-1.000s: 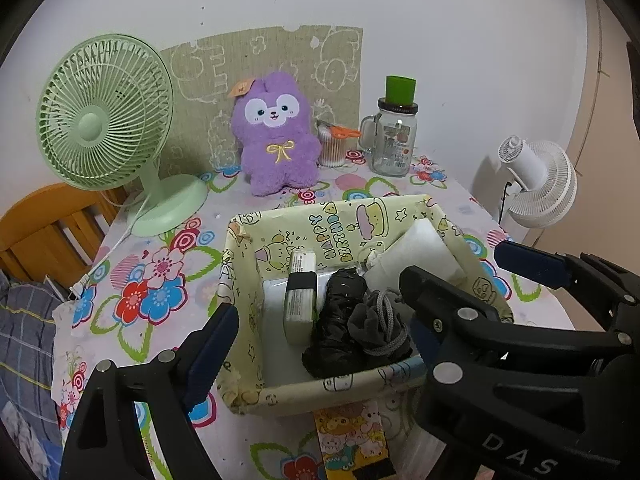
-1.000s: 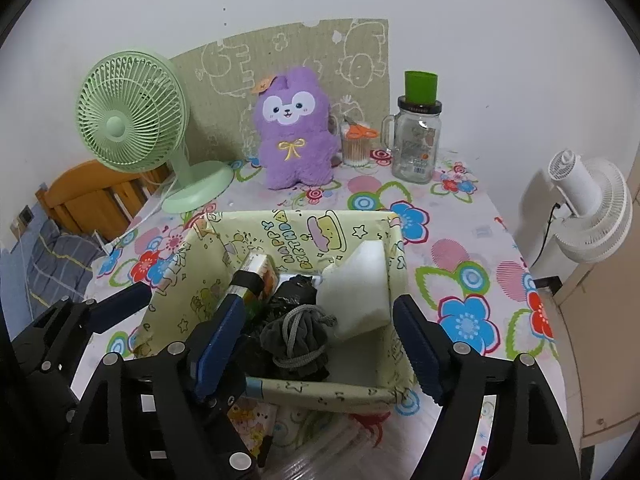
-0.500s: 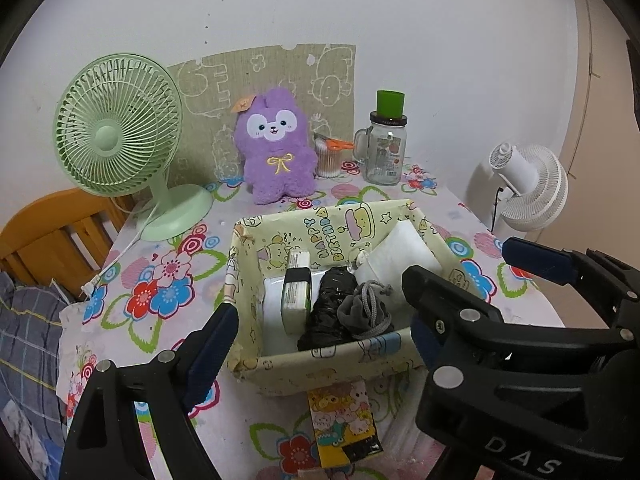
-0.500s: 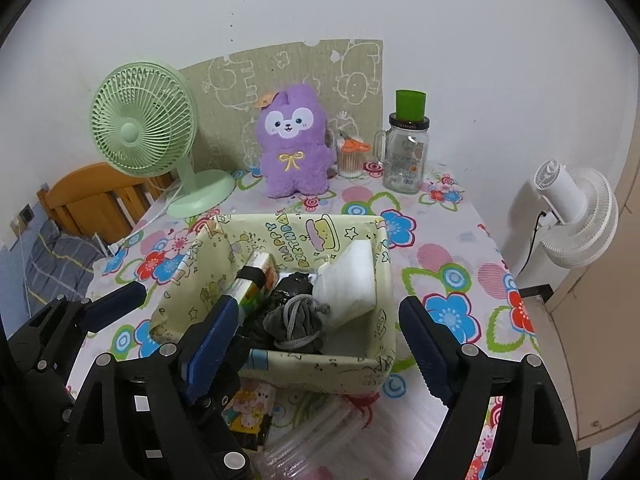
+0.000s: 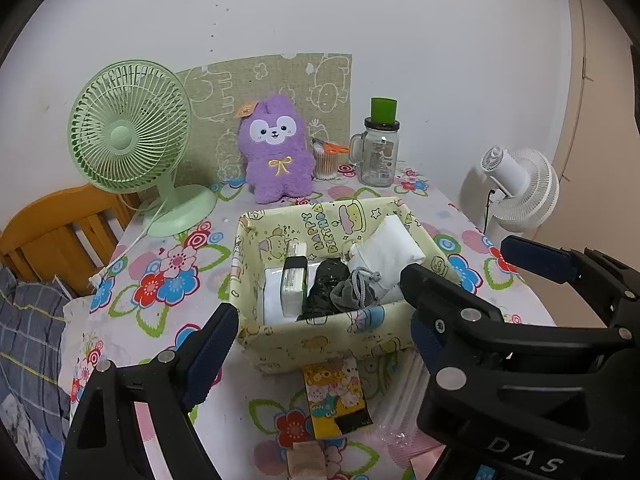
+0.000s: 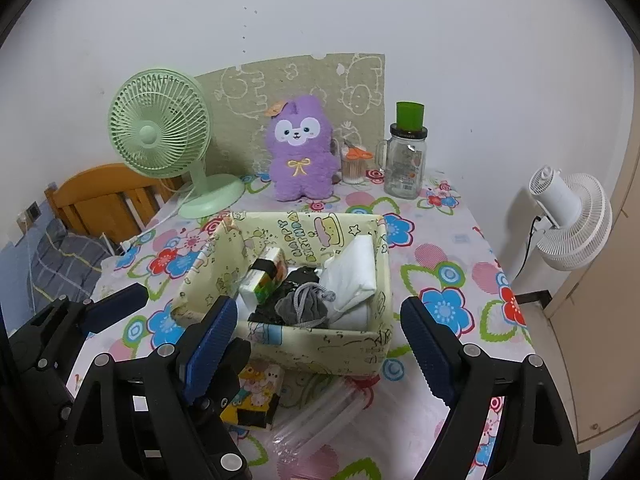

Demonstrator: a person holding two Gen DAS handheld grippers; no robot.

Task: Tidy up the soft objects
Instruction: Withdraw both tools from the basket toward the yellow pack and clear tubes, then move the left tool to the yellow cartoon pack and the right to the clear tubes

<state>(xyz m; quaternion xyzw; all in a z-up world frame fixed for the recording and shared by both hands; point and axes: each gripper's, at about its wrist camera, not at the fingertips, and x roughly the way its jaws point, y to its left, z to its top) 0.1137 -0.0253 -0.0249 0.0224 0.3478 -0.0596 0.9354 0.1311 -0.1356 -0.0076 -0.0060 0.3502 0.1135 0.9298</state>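
A yellow printed box (image 5: 320,344) (image 6: 320,340) stands mid-table. Inside it lie a grey drawstring pouch (image 5: 354,292) (image 6: 304,308), a black bundle (image 5: 326,286), a white folded cloth (image 5: 390,248) (image 6: 354,268) and a tissue pack (image 5: 294,280) (image 6: 266,278). A purple plush toy (image 5: 276,152) (image 6: 300,152) sits upright at the back. My left gripper (image 5: 316,332) is open and empty, in front of the box. My right gripper (image 6: 316,332) is open and empty, beside it, also before the box.
A green desk fan (image 5: 128,136) stands back left, a glass jar with green lid (image 5: 378,148) and a cotton swab cup (image 5: 326,160) back right. A colourful packet (image 5: 334,400) and clear plastic bags (image 6: 320,412) lie before the box. A white fan (image 6: 568,216) stands off the table's right edge.
Both grippers have pulled back and up from the box, which now looks smaller and farther. The box contents have not moved. Both stay open.
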